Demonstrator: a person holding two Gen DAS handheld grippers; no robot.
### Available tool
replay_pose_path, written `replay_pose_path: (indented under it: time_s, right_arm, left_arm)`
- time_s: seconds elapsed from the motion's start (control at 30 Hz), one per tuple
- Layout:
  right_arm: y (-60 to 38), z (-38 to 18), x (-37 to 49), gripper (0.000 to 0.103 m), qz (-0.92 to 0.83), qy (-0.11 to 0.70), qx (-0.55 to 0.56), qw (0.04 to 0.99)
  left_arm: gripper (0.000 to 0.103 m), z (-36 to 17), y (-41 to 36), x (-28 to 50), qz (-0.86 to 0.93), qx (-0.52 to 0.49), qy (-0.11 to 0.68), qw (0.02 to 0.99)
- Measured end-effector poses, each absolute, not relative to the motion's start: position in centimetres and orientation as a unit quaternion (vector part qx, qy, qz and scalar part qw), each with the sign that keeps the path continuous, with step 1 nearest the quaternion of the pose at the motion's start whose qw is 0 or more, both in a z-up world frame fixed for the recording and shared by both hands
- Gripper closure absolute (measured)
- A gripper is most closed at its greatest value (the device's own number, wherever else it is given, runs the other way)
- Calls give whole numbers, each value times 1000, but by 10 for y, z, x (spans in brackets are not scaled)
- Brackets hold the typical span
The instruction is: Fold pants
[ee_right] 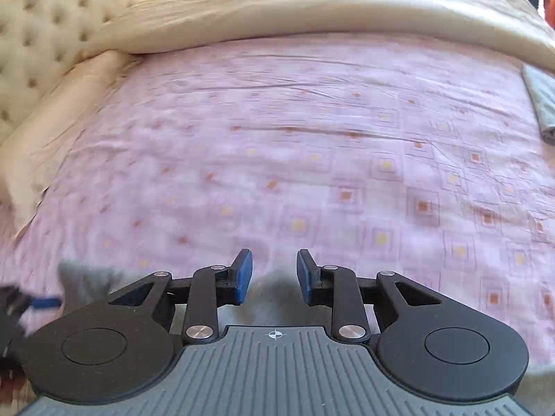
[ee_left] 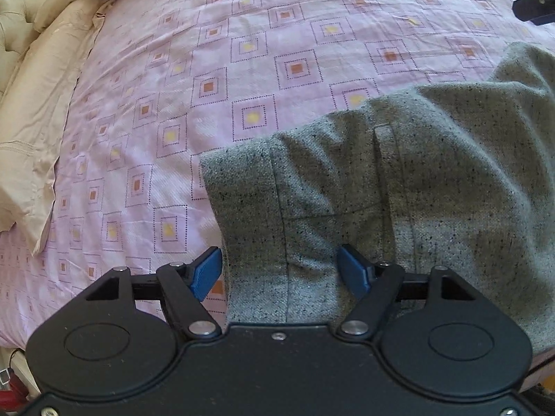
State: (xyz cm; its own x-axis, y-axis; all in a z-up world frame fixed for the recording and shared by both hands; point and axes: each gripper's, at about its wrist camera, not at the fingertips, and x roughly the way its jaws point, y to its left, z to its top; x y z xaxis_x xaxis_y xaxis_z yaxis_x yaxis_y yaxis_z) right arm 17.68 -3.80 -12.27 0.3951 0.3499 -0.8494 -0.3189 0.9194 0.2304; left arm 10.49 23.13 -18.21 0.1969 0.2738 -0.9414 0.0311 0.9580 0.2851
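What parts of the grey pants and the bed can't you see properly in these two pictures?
- Grey pants, left wrist view: the far end runs off the right edge, and the near edge hides behind the left gripper, so their full shape is unknown.
- Right wrist view: motion blur smears the pink bedsheet pattern on the left.
- Grey patch at lower left there: too blurred to identify.
- Grey fabric strip: cut off by the right edge.

The pants lie on the bedsheet, pillows to their left.
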Motion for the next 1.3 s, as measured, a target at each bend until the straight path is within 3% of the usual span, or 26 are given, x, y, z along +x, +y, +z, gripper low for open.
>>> replay_pose_path:
  time_s: [0.2,0.4,0.43,0.5,0.53,0.57,0.8,1.03,1.3]
  right_arm:
    - [-40,-160,201,75,216,613,46,759]
    - [-30,-153,127,74,253,609,17,751]
    - [-30,-153,116,74,251,610,15,751]
    - [-29,-159,102,74,242,617,18,749]
    - [-26,-161,102,74,236,621,22,747]
    - [-25,-162,101,74,230,621,27,749]
    - [-36,-166,111,74,195,609,91,763]
    - [-42,-161,120,74,179,589,108,781]
    - [-42,-159,143,74,194,579,112,784]
  left_arm:
    - [20,-181,236,107,80,102,633,763]
    - [13,-185,235,106,94,120,630,761]
    - [13,-185,235,106,93,125,629,762]
    - [23,-179,232,106,80,133,627,763]
    - [33,-173,229,106,67,136,624,766]
    - [35,-167,225,107,55,140,619,771]
    - [30,-144,187,136,-1,154,549,821]
    - [27,-181,179,138,-15,154,587,795]
    - [25,-180,173,94,-23,173,580,796]
